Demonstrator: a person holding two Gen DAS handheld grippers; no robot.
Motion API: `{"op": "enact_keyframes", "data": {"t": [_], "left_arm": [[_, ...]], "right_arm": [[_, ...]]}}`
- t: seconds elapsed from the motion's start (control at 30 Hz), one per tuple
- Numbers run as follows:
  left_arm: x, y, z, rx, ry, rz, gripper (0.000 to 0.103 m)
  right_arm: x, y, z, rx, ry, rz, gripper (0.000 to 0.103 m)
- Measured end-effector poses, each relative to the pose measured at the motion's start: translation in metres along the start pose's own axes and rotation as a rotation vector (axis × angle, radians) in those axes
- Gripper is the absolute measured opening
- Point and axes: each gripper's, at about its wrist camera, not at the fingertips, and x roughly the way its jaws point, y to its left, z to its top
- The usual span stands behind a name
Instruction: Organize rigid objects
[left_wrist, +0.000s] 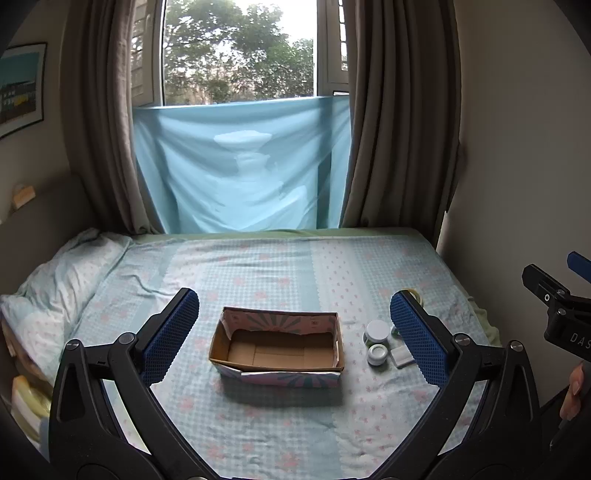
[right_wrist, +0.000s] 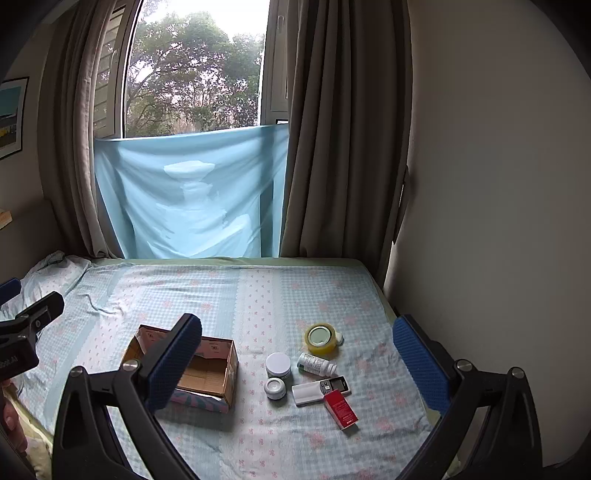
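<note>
I held both tongs, left (left_wrist: 294, 328) and right (right_wrist: 297, 354), wide and empty above the bed (right_wrist: 258, 295). The cardboard box (right_wrist: 207, 373) stood empty at the 9 o'clock side of the cluster: two white jars (right_wrist: 279, 363), a pill bottle (right_wrist: 317, 363), a tape roll (right_wrist: 320, 338), a white case (right_wrist: 308, 393), a red box (right_wrist: 341, 408). I judged the best start was lowering squarely over one jar, clear of its neighbours.

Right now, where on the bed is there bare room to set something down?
The sheet is free behind the cardboard box toward the window, and in front of it at the near edge. The box is empty too. It is crowded right of the box: tape roll, jars, bottle, red box.
</note>
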Motion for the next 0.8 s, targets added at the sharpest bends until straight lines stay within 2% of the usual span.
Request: {"op": "enact_keyframes", "data": {"t": [0.8], "left_arm": [[0.0012,-0.0093,-0.0022,0.016,-0.02,0.016,0.103]], "right_arm": [[-0.0013,-0.0005,0.002,0.003,-0.011,-0.004,0.103]]}}
